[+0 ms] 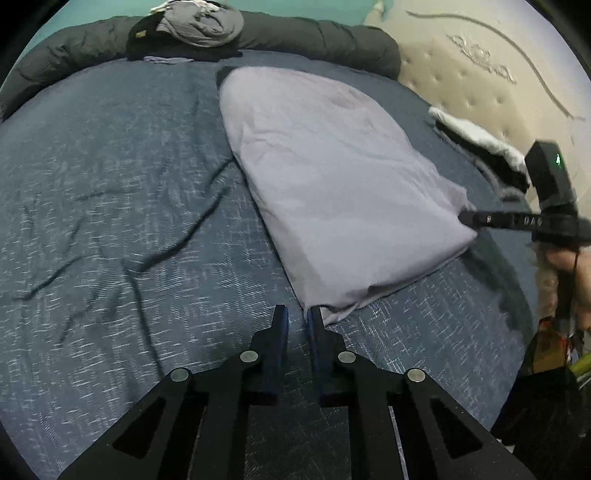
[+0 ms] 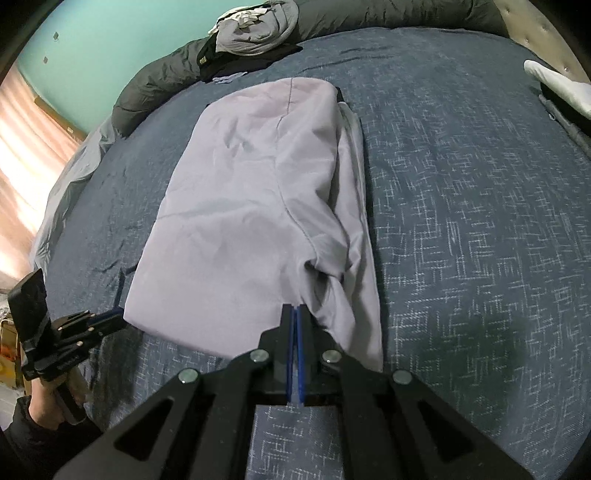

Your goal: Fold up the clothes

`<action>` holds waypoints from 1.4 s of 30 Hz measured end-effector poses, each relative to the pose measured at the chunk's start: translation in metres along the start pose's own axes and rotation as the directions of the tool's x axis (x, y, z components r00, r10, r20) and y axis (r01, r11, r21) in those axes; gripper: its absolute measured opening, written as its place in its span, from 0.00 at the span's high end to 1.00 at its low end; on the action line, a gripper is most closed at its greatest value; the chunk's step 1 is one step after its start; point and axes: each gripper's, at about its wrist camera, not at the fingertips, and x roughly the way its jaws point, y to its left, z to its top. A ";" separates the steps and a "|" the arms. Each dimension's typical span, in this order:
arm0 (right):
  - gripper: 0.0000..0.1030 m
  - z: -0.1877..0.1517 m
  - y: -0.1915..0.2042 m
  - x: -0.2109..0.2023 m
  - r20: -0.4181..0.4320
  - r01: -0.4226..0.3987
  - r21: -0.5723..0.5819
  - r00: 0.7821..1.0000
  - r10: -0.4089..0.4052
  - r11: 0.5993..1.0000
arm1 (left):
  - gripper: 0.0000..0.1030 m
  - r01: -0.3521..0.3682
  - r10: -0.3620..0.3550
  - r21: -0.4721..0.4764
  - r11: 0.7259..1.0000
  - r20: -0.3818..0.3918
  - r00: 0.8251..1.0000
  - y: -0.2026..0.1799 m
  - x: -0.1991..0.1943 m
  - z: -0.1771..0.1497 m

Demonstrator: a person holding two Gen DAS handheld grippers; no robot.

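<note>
As right gripper (image 2: pixel 295 308) pinches lavender garment (image 2: pixel 240 206) hem, left gripper (image 1: pixel 297 314) slightly parted, empty; one-sided tug risks skewing fold.

Pale lavender garment (image 2: pixel 236 206) lies flat on bed ahead of me, folded lengthwise into long narrow shape. Surface lightly creased; seam runs down its length. Right edge shows stacked folded layers, bunched near corner closest to me. Far end rounded. Near-left corner lies flat.

The folded garment (image 1: pixel 332 184) lies on the bed (image 1: pixel 110 203), a clothes pile (image 1: pixel 192 29) behind it.
</note>
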 end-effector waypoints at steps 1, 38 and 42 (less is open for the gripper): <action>1.00 0.001 0.001 -0.003 0.004 -0.002 -0.001 1.000 0.002 1.000 | 0.89 0.013 -0.013 -0.008 1.000 0.015 1.000 0.001 -0.006 0.001; 1.00 0.003 -0.016 0.003 -0.098 -0.061 -0.036 0.994 0.057 0.998 | 0.89 0.040 -0.043 -0.058 0.998 -0.058 0.997 -0.030 0.025 0.031; 0.87 0.010 -0.021 -0.026 -0.048 -0.067 0.008 0.997 0.068 0.998 | 0.55 0.036 -0.039 -0.106 0.994 -0.035 0.999 -0.024 0.012 0.041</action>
